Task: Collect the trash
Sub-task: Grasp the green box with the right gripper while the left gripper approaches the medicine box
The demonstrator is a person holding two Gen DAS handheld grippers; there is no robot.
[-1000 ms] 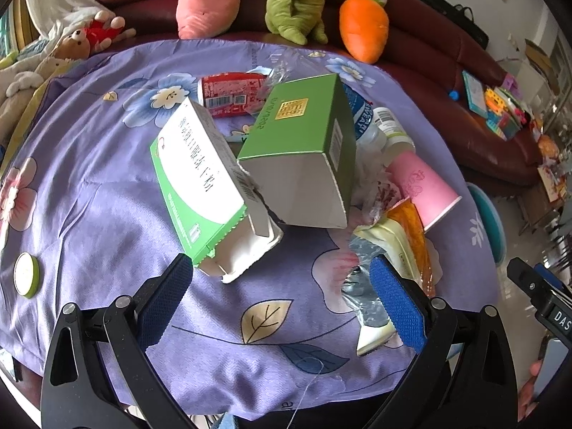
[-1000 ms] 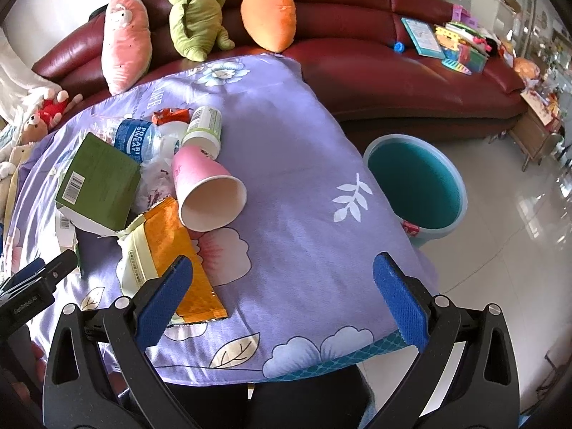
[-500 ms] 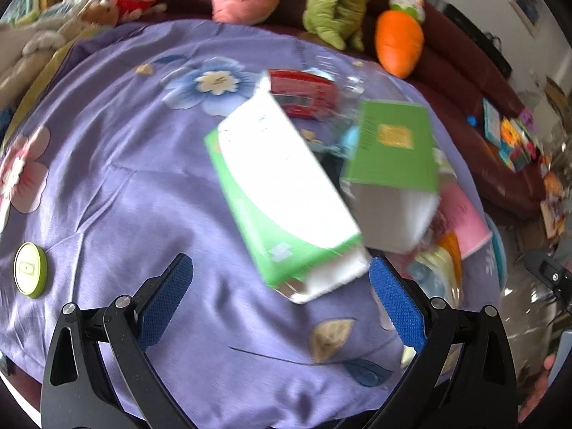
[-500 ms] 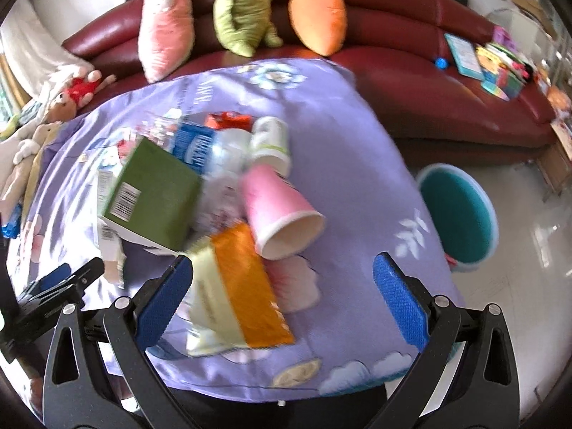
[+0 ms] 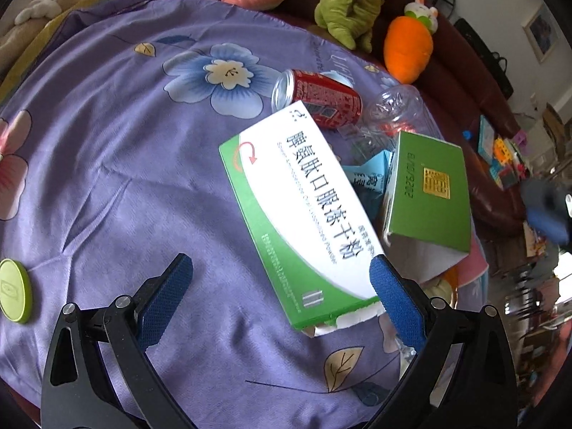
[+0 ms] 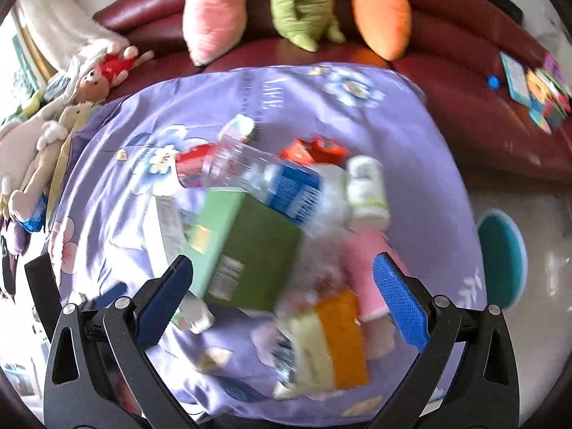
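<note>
L gripper and R gripper fingers spread, empty; risk: white-green box leans on the pile, may slide w/ off-centre grip

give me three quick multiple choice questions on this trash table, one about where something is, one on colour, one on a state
1. Where does the red can lie against the white-and-green box?
A. beyond its far end
B. inside it
C. on the floor

2. What colour is the flat round disc at the cloth's left edge?
A. red
B. light green
C. black

3. How stands the left tool?
A. shut on the can
B. shut on the box
C. open, holding nothing

Answers:
1 A, the can shows just past the box's far corner.
2 B, the disc is light green on the purple tablecloth.
3 C, its blue pads sit wide apart with the box's near end between them, unclamped.
</note>
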